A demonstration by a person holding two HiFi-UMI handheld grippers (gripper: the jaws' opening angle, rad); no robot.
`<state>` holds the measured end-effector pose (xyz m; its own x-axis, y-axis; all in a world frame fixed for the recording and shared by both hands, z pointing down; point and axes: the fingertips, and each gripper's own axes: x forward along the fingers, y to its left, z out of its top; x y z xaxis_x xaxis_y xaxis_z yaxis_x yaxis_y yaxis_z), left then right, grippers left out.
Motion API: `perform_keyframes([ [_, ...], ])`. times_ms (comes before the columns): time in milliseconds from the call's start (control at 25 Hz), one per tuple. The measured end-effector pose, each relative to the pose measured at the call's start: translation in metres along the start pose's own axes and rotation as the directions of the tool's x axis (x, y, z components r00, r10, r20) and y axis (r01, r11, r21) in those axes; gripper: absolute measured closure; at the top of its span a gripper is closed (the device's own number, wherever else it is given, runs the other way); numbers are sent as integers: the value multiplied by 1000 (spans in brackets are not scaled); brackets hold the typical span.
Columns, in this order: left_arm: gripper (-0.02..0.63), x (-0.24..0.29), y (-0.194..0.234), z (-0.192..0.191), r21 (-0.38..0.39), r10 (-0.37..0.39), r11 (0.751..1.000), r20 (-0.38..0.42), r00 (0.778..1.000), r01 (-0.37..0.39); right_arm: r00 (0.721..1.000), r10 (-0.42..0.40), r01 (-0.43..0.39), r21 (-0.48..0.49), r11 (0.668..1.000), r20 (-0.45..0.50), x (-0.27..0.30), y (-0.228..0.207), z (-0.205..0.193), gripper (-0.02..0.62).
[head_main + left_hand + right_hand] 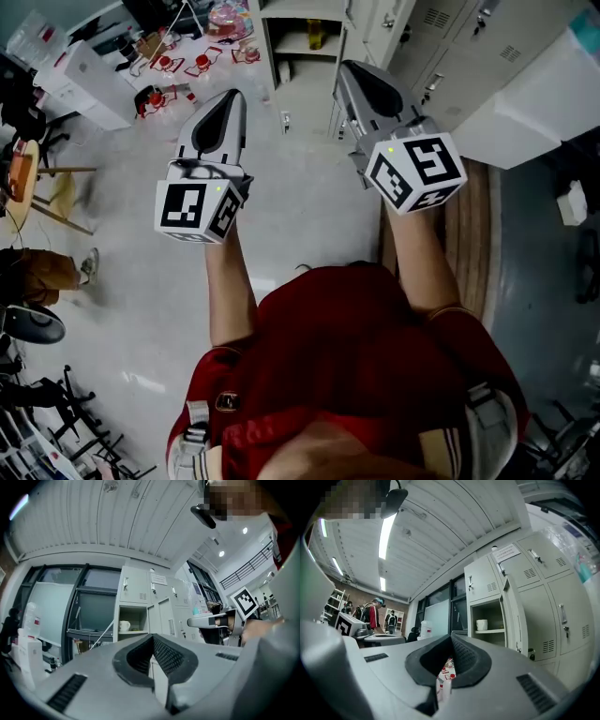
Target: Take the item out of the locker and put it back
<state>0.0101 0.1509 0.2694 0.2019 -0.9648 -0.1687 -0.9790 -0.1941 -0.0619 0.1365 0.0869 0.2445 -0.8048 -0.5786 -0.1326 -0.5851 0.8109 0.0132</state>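
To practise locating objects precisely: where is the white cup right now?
The white cup stands on the shelf inside the open locker compartment, right of centre in the right gripper view.

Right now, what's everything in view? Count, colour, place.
lockers: one bank, pale grey, ahead; one compartment open
mug: one, white, on the open compartment's shelf
bottles: several, red-capped, on the floor left of the lockers
stool: one, wooden, far left in the head view
people: at least three, one in red, far background of the right gripper view
left gripper: one, grey, raised, jaws shut, empty
right gripper: one, grey, raised, jaws shut, empty
shirt: one, red, on the person holding the grippers
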Motion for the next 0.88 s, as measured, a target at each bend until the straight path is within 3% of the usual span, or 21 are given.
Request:
perform_keyframes([
  [680, 600, 4, 41, 1, -43, -64, 997, 6, 998, 64, 997, -69, 66, -59, 996, -39, 38, 7, -7, 592],
  [800, 600, 8, 46, -3, -48, -66, 997, -3, 998, 65, 996, -69, 66, -64, 996, -48, 47, 4, -12, 497],
  [880, 600, 12, 52, -5, -54, -63, 997, -4, 998, 63, 996, -66, 62, -67, 996, -54, 55, 2, -15, 485],
])
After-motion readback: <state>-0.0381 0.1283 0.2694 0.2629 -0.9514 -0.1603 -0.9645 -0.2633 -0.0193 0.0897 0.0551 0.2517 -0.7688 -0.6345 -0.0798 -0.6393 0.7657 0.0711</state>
